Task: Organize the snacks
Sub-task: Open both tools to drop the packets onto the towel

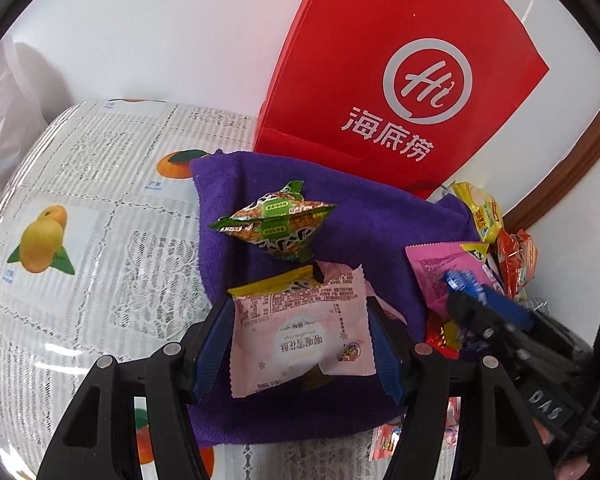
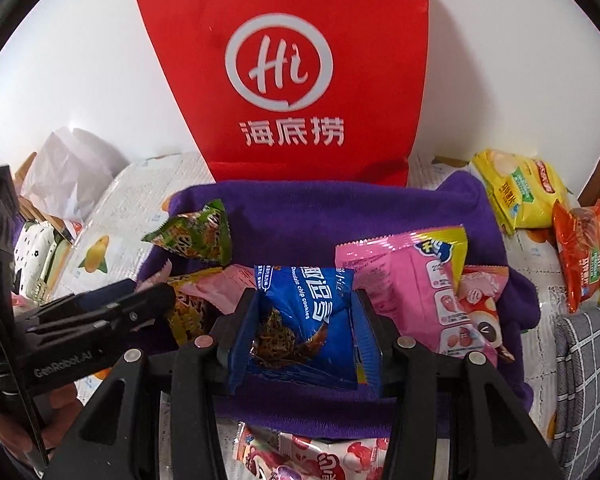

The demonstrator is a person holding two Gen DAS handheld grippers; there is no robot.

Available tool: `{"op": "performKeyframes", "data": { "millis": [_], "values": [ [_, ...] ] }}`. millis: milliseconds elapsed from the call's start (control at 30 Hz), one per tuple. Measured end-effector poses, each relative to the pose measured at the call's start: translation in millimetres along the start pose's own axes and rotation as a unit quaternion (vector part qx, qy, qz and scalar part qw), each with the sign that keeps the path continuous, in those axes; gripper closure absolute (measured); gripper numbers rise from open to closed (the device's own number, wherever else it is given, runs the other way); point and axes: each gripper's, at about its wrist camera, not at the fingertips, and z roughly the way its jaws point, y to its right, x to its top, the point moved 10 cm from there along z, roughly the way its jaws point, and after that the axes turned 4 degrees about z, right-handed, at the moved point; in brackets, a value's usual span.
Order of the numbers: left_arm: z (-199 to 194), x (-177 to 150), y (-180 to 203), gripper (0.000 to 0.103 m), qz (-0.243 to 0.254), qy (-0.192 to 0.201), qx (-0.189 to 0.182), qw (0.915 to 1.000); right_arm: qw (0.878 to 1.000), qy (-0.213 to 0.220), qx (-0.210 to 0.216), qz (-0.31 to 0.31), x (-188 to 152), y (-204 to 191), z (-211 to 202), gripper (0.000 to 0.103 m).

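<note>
Between our jaws: left gripper [image 1: 300,336] pinches pale pink packet [image 1: 300,332], right gripper [image 2: 304,332] pinches blue cookie packet [image 2: 306,320] | beyond: purple towel [image 1: 380,220] with green snack [image 1: 276,220] | far: red bag [image 2: 284,60] | we'd lower both gently, release clear of neighbours.

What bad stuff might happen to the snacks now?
The left tongs pinch the pale pink packet by its sides, so it might slip out or get crushed. The right tongs squeeze the blue cookie packet, so cookies may crack. Both hang over the crowded purple towel and may bump snacks.
</note>
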Motion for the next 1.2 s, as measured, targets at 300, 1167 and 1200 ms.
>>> {"op": "performKeyframes", "data": {
  "millis": [300, 1167, 1200],
  "values": [
    [4, 2, -4, 0.038, -0.011, 0.006, -0.008, 0.9999, 1.000, -0.018, -0.011, -0.020, -10, -8, 19, 0.056],
    [-32, -1, -1, 0.023, -0.015, 0.008, -0.018, 0.9997, 0.999, 0.004, -0.020, -0.034, -7, -18, -18, 0.046],
    [-36, -2, 0, 0.023, -0.014, 0.009, -0.017, 0.9997, 0.999, 0.009, -0.020, -0.033, -7, -18, -24, 0.046]
  ]
}}
